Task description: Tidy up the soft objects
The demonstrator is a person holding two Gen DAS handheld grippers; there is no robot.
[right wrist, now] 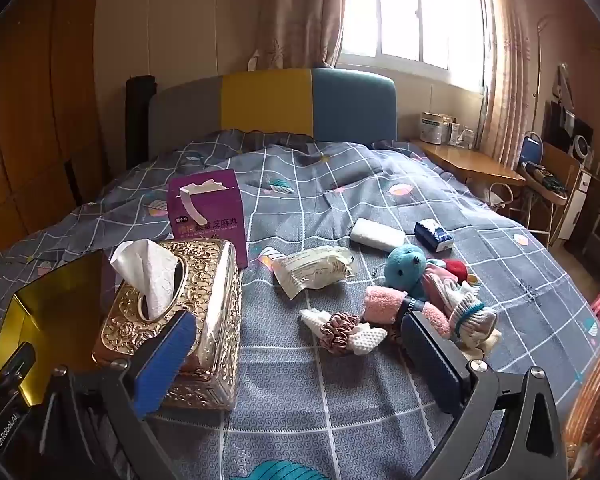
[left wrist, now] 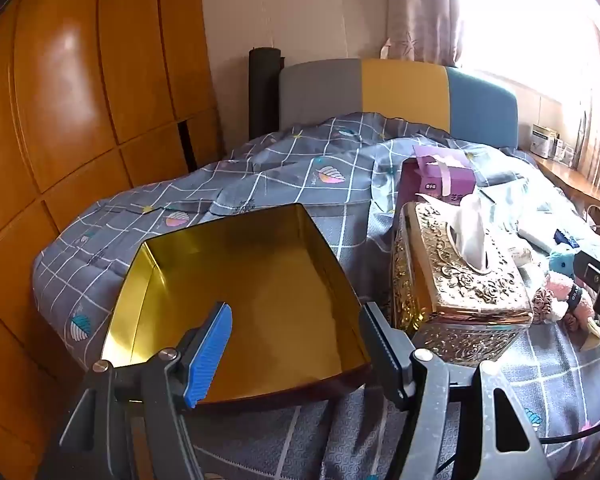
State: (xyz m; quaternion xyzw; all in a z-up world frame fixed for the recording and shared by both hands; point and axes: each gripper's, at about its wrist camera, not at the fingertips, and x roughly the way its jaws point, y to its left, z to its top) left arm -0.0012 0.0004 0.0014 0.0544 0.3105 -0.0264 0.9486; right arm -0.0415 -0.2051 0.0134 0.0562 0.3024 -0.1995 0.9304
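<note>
Left wrist view: we read the sorting as not yet begun; left claw spread, pinching nothing, hovering over the bare gold tin on the bed.

Right wrist view: right claw spread wide, nothing in it; next we judge a reach to the soft pile: blue plush, pink cloth, scrunchie, lying right of the tissue box.

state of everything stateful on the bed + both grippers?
gold tin: open, empty
tissue box: upright, a tissue sticking out of the slot
purple box: upright, top torn open
blue teddy: lying in the pile of soft items
left gripper: open, nothing between the fingers
right gripper: open wide, holding nothing
</note>
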